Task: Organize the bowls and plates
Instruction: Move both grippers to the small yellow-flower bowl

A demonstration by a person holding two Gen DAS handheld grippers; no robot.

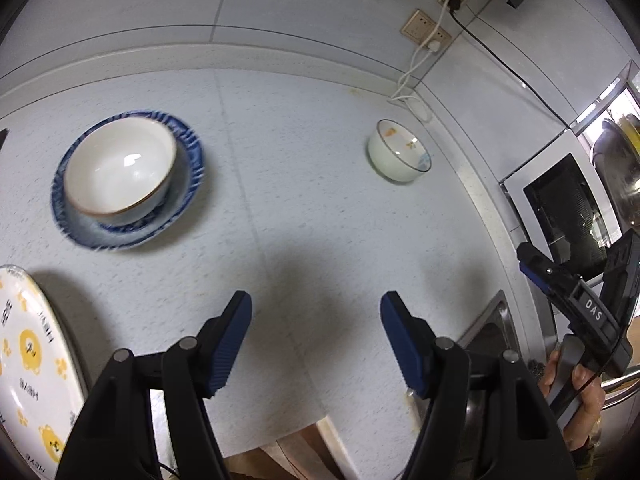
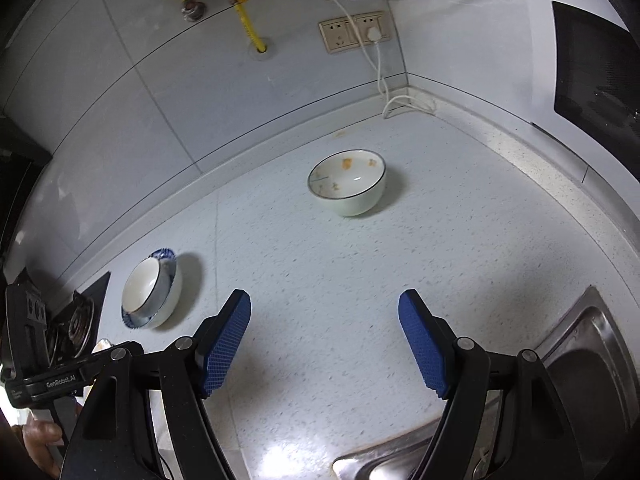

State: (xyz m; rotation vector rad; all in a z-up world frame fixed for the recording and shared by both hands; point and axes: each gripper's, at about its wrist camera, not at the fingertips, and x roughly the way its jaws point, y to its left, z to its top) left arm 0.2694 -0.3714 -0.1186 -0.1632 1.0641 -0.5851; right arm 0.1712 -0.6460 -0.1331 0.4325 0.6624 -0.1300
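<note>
A white bowl [image 1: 120, 166] sits in a blue-patterned plate [image 1: 192, 184] on the pale countertop, up and left of my left gripper [image 1: 316, 340], which is open and empty. The same pair, white bowl [image 2: 142, 288] in blue-patterned plate [image 2: 166, 304], lies left of my right gripper [image 2: 324, 340]. A small bowl [image 1: 398, 154] with orange marks inside stands alone near the back corner. That small bowl [image 2: 347, 182] is straight ahead of the right gripper, whose jaws stand open with nothing between them. A white plate with yellow cartoon prints [image 1: 32, 368] lies at the lower left.
A steel sink [image 2: 580, 360] lies at the right by the counter edge, a gas hob [image 2: 76, 320] at the left. Wall sockets [image 2: 352, 30] with a white cable [image 2: 400, 102] and a yellow pipe [image 2: 250, 20] line the back wall. A microwave [image 1: 568, 216] stands on the right.
</note>
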